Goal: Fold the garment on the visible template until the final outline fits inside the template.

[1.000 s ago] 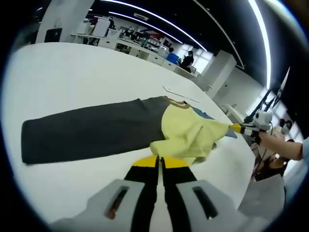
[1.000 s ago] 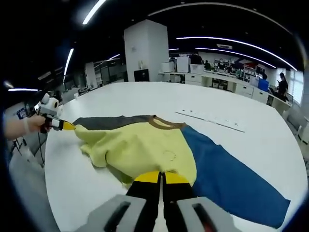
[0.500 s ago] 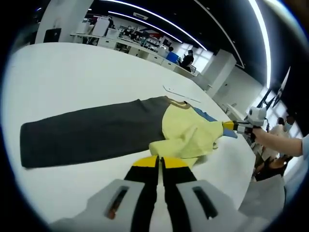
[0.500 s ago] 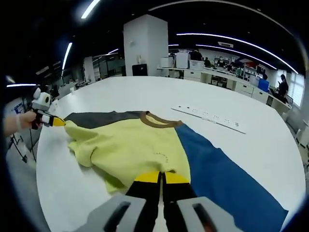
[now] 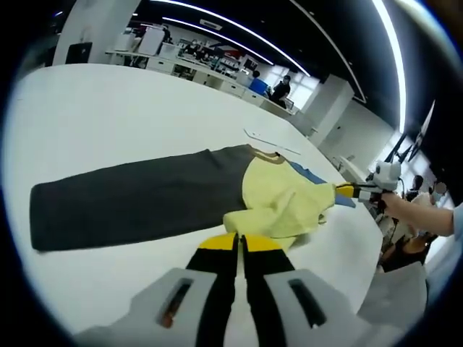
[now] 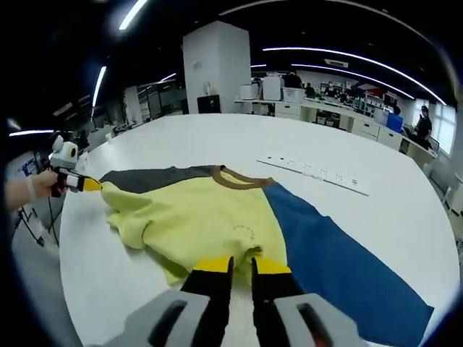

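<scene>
The garment lies on the white table [image 5: 108,108]: a yellow body [image 6: 202,217] with a brown collar, a grey sleeve [image 5: 130,199] and a blue sleeve [image 6: 340,256]. In the left gripper view my left gripper [image 5: 239,242] is shut on a yellow edge of the garment [image 5: 278,206]. The right gripper view shows that left gripper [image 6: 92,185] in a hand, pinching a yellow corner. My right gripper [image 6: 242,264] stands at the yellow hem with its jaws slightly apart. From the left gripper view the right gripper [image 5: 346,191] sits at the far yellow corner.
A thin white strip with dark dots [image 6: 311,173] lies on the table beyond the collar, also seen as a strip [image 5: 271,142] in the left gripper view. The table edge [image 6: 79,289] runs close on the near side. Desks and people are far behind.
My right gripper's jaws, shut half a second ago, now stand slightly apart at the yellow hem. The yellow body has spread flatter. The left gripper keeps its hold.
</scene>
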`<action>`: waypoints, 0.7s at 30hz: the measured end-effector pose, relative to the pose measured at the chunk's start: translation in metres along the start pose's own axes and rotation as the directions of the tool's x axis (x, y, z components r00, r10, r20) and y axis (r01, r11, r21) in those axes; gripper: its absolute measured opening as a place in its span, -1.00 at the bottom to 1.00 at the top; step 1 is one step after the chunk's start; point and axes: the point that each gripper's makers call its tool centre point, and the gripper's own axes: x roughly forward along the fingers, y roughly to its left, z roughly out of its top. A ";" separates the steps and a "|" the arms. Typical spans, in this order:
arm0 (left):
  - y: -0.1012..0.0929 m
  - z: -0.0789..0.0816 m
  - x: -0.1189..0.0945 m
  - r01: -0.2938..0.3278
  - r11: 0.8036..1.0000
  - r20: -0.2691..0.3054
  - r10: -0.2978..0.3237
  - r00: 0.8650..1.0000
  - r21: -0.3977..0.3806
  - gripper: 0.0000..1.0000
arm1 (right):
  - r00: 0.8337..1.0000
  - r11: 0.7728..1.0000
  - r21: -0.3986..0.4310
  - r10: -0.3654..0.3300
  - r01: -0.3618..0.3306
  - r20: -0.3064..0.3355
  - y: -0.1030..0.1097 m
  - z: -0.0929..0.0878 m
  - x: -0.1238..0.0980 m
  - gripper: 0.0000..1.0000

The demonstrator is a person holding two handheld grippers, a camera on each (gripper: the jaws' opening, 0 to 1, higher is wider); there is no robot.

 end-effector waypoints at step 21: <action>-0.002 -0.003 -0.003 0.009 1.000 -0.008 -0.009 1.000 0.009 -1.00 | 0.995 0.977 0.198 0.092 -0.084 -0.028 0.057 -0.041 0.015 -0.59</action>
